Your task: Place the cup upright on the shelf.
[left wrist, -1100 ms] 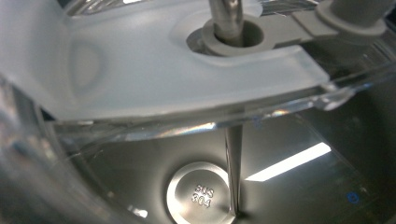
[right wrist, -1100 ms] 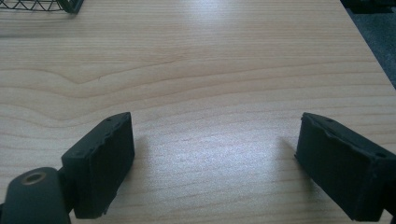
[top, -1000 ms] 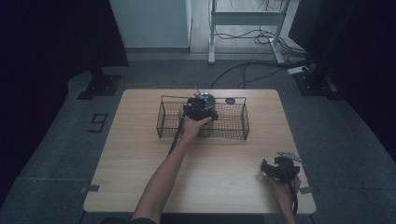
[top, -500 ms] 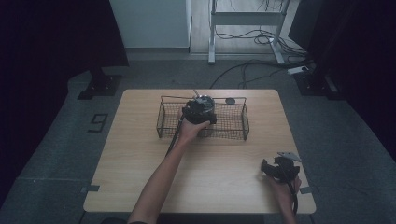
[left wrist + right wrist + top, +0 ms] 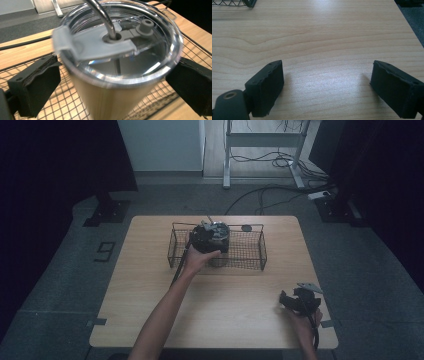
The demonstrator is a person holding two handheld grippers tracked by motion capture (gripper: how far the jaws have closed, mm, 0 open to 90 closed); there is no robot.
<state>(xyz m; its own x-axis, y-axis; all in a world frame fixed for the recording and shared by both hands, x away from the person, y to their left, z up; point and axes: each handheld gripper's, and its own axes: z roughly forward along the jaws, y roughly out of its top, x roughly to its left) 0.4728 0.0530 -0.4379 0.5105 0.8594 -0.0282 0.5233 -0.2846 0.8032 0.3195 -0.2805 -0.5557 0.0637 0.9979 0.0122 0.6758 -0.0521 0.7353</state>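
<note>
A steel tumbler (image 5: 110, 100) with a clear lid (image 5: 140, 50) and a bent metal straw (image 5: 102, 15) stands upright inside a black wire basket (image 5: 262, 251) at the far middle of the wooden table (image 5: 240, 290). My left gripper (image 5: 112, 75) is lowered into the basket, open, with one jaw on each side of the tumbler just below its rim and a small gap at the left jaw. In the high view the left gripper (image 5: 209, 237) covers the tumbler. My right gripper (image 5: 292, 301) rests open near the table's front right corner, with bare wood between its jaws (image 5: 327, 75).
A small dark round object (image 5: 246, 227) lies on the table just behind the basket. A corner of the basket (image 5: 232, 3) shows far ahead of the right gripper. Mesh of the basket floor (image 5: 62, 110) lies under the tumbler. Cables run over the floor beyond the table.
The left gripper has stayed at the tumbler in the basket, shifting only slightly; the lid looks motion-blurred. The right gripper has not moved.
</note>
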